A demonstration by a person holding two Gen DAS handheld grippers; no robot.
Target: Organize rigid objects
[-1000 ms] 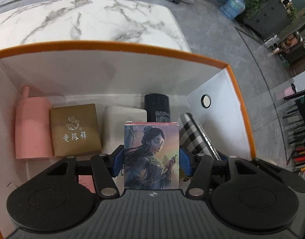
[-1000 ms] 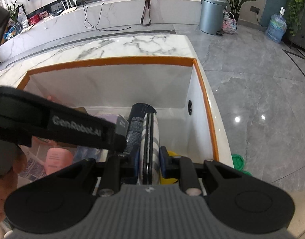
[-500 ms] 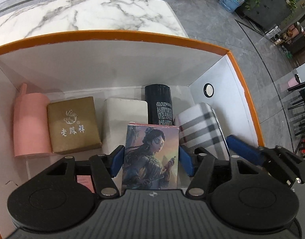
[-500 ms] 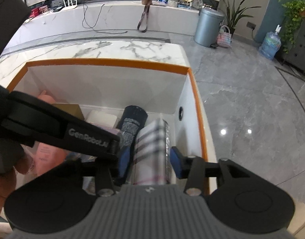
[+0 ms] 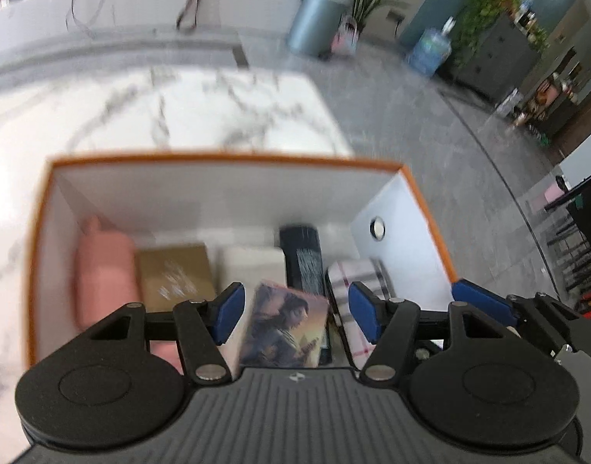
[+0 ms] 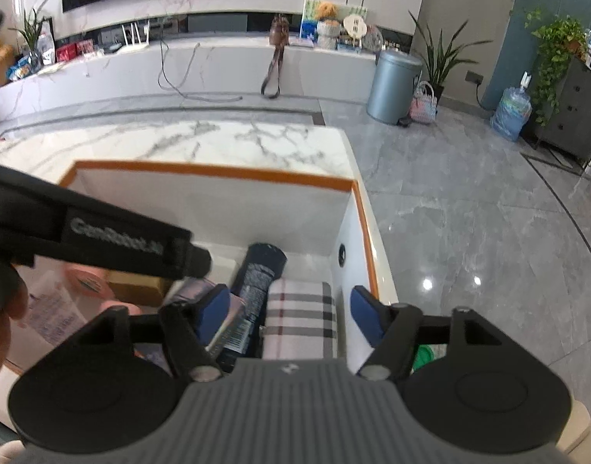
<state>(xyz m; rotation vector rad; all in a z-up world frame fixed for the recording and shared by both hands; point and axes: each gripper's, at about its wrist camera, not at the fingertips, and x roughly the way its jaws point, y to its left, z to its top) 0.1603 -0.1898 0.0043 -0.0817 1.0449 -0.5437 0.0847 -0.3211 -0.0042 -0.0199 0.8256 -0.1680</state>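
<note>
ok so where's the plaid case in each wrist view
Left wrist view: the plaid case lies low and right of centre in the orange-rimmed box, partly behind that gripper's right finger.
Right wrist view: the plaid case sits bottom centre, loose between the opening jaws.
Shared landmark: the black cylinder right beside its left edge in both.

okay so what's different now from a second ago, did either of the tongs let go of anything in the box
Both let go. The right tongs, shut on the plaid case a second ago, are opening, and the case now lies flat in the orange-rimmed box. The left tongs have widened off the picture card box and pulled up and back. The pink bottle, brown box and black tube stayed put.
</note>
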